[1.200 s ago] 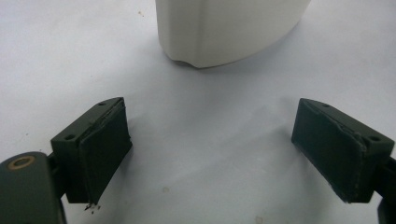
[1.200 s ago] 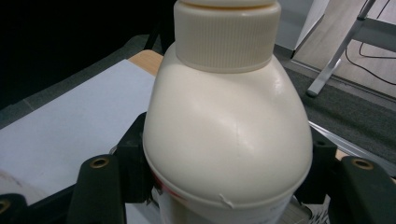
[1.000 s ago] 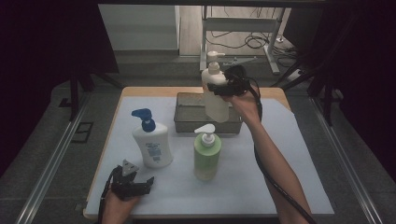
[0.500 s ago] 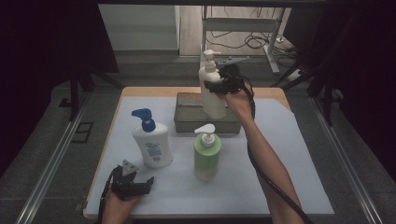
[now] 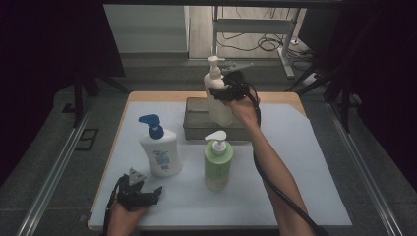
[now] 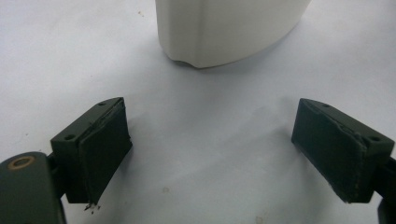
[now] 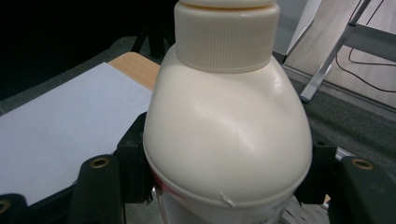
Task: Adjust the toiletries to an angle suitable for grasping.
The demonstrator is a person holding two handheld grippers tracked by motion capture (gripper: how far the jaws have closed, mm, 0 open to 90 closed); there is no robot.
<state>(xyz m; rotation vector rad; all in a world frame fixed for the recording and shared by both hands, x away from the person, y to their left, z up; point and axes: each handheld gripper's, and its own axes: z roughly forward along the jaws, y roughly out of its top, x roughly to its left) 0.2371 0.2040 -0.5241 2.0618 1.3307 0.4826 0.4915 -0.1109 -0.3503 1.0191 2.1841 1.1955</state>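
Cream pump bottle [image 5: 218, 98] upright (pump up), clamped in right tool [image 5: 227, 92]; left tool [image 5: 147, 195] gaping, empty

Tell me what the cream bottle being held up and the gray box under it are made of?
The cream bottle looks like smooth, slightly glossy plastic: soft highlights, a ribbed screw collar. The gray box looks matte and dull, maybe plastic or metal; from the high view I cannot tell which.

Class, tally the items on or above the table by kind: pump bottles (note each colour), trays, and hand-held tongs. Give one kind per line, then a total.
Pump bottles: 3 – cream bottle, white bottle with blue pump, green bottle
Trays: 1 – grey tray
Tongs: 2 – left tongs, right tongs
Total: 6
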